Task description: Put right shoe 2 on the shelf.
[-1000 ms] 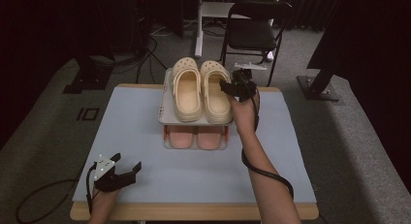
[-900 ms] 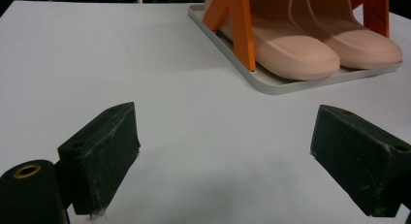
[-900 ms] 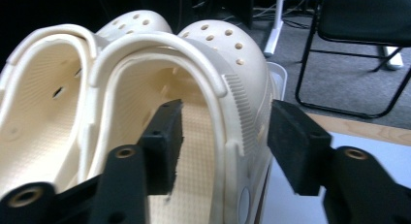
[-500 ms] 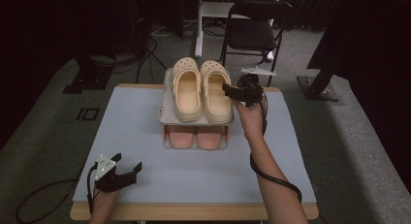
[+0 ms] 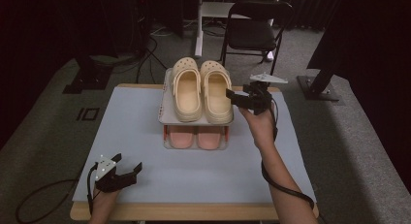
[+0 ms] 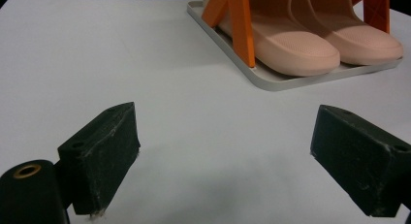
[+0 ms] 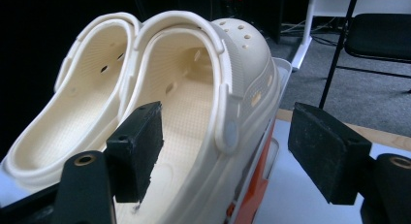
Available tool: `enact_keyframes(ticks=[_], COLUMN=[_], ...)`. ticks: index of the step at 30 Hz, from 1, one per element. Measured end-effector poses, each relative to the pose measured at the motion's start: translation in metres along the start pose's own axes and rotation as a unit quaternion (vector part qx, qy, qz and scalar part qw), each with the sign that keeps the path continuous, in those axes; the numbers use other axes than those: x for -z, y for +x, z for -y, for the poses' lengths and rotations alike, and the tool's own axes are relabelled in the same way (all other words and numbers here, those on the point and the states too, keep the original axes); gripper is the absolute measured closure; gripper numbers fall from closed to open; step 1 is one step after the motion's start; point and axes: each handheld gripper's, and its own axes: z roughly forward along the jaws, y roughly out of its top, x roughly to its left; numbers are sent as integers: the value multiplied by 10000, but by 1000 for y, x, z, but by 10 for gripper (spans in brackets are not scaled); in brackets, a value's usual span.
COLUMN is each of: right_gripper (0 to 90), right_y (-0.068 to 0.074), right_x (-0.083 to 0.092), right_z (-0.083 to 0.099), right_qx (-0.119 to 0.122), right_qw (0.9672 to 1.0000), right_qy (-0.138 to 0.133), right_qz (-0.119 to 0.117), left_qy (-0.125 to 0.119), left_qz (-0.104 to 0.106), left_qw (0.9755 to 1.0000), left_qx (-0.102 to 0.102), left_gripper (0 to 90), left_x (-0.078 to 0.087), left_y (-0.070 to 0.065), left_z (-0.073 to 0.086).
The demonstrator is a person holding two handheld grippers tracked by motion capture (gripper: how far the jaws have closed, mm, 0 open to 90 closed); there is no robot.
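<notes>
While a black chair point(image 5: 257, 32) stands behind the pale table point(image 5: 135, 117), both grippers gape, holding nothing.

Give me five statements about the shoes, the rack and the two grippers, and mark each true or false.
1. The cream clogs sit on the top shelf of the rack. True.
2. The pink slippers lie on the table beside the rack. False: they sit on the rack's lower shelf, under the clogs.
3. The right gripper is clamped shut on a clog. False: its jaws have just been opening and stand apart, either side of the right clog's outer wall without pressing it.
4. The left gripper holds a slipper. False: it is open, with nothing between its jaws, near the table's front edge.
5. A black chair stands beyond the table. True.
</notes>
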Motion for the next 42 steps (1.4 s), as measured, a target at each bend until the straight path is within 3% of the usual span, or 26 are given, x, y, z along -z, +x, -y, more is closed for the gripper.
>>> enact_keyframes(ticks=[10, 11, 16, 25, 30, 36, 38, 42], right_gripper=[190, 189, 181, 170, 160, 152, 151, 151], right_y=[-14, -19, -27, -46, -64, -78, -87, -95], right_x=[25, 30, 38, 52, 57, 55, 56, 56], right_z=[19, 24, 32, 57, 84, 110, 126, 141], right_qx=[28, -93, -191, -150, -193, -220, -359, -392], right_qw=[9999, 9998, 9994, 9996, 9989, 9990, 9986, 9984], right_qy=[-60, -103, -213, -221, -301, -112, -115, -174], right_qz=[-108, -173, -170, 90, 295, 369, 377, 375], left_qy=[3, 1, -2, -14, -6, -3, -1, 23], left_qz=[15, 7, 21, 11, 22, 15, 15, 18], left_qw=[10000, 10000, 10000, 10000, 10000, 10000, 10000, 10000], left_qx=[13, 15, 10, 0, 0, -2, 4, -7], left_gripper=[99, 99, 99, 99, 99, 99, 99, 99], left_x=[0, -1, -1, 0, -1, -1, -1, -1], left_y=[0, 0, -1, -1, -2, -2, -2, -2], left_z=[0, 0, 0, 0, 0, 0, 0, 0])
